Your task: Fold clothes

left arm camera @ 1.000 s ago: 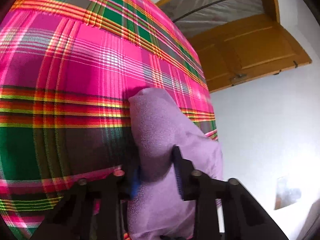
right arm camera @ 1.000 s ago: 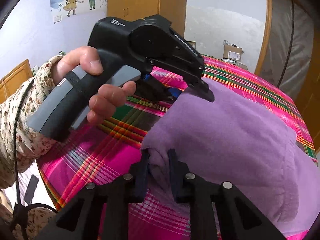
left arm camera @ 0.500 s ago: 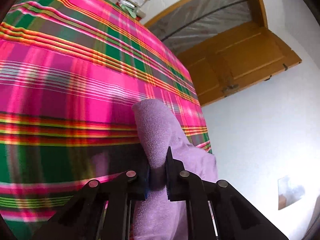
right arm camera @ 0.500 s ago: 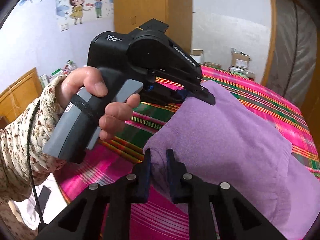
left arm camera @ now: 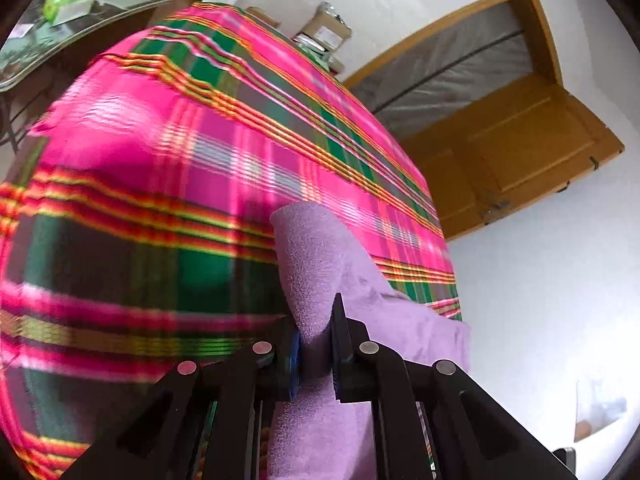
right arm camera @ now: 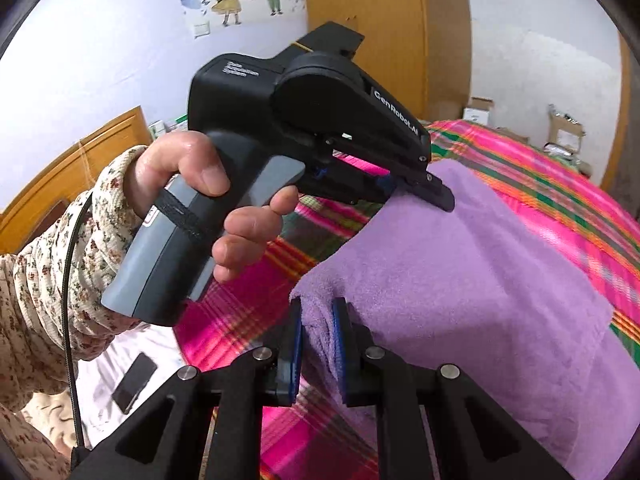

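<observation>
Your left claw [left arm camera: 314,344] is clamped tight on a bunched fold of the soft lilac fleece garment [left arm camera: 320,264], fingers pinched close with the fabric standing up between them. Your right claw [right arm camera: 316,344] pinches another edge of the same lilac fleece garment [right arm camera: 460,280], its blue-padded fingers [right arm camera: 297,344] nearly together with a thick roll of cloth between. The garment lies draped over the pink, green and orange plaid cloth [left arm camera: 160,184] covering the tabletop, its near edge raised in both claws. In the right wrist view your left hand [right arm camera: 212,200], in a floral-print sleeve [right arm camera: 52,280], grips the black and grey handle of the left claw [right arm camera: 416,188], whose tip touches the garment's far corner. A dark phone [right arm camera: 134,376] lies on the white surface below. A wooden door [left arm camera: 520,152] stands open behind the tabletop.
</observation>
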A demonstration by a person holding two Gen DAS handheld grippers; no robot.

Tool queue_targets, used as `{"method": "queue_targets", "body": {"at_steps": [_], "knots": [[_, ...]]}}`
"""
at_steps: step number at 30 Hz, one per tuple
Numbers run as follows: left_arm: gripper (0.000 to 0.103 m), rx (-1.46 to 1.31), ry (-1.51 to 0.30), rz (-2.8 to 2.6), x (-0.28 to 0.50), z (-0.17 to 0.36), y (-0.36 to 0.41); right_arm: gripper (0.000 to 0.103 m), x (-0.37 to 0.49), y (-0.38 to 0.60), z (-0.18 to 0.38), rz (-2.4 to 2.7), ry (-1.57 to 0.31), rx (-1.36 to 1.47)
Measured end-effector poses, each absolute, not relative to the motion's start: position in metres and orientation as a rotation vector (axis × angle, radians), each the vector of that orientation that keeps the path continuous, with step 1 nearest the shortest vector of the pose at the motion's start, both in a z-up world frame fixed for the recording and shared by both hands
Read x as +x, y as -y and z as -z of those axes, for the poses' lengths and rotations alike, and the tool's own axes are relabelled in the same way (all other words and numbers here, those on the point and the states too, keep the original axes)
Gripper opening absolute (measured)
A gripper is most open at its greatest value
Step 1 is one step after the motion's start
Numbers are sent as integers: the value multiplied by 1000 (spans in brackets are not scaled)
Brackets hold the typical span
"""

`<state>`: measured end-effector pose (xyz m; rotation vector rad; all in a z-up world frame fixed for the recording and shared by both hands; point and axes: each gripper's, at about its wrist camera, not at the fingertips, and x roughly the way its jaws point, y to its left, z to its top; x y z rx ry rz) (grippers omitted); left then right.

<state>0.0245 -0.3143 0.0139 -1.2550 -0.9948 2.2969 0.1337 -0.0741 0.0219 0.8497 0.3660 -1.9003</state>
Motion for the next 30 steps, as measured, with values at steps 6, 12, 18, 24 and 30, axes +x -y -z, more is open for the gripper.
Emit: {"method": "queue_targets", "body": {"at_steps": [6,12,18,24,30], "knots": [[12,-1266,993,-2323,31,-9,324,14,129,83,-13,1864,-360,876],[13,-1305,991,-2332,28,-1,322,16,113,83,0,1847,-327,921],[23,-1358,1022,-2368,31,0,322,22,106,79,4,1819,-318,951],[23,-1296,925,-2489,50,-27,309,27,105,49,-12,1832,-252,894],[38,-1231,927,-2560,64,-48,295,28,87,4,-31,1937,-142,870]]}}
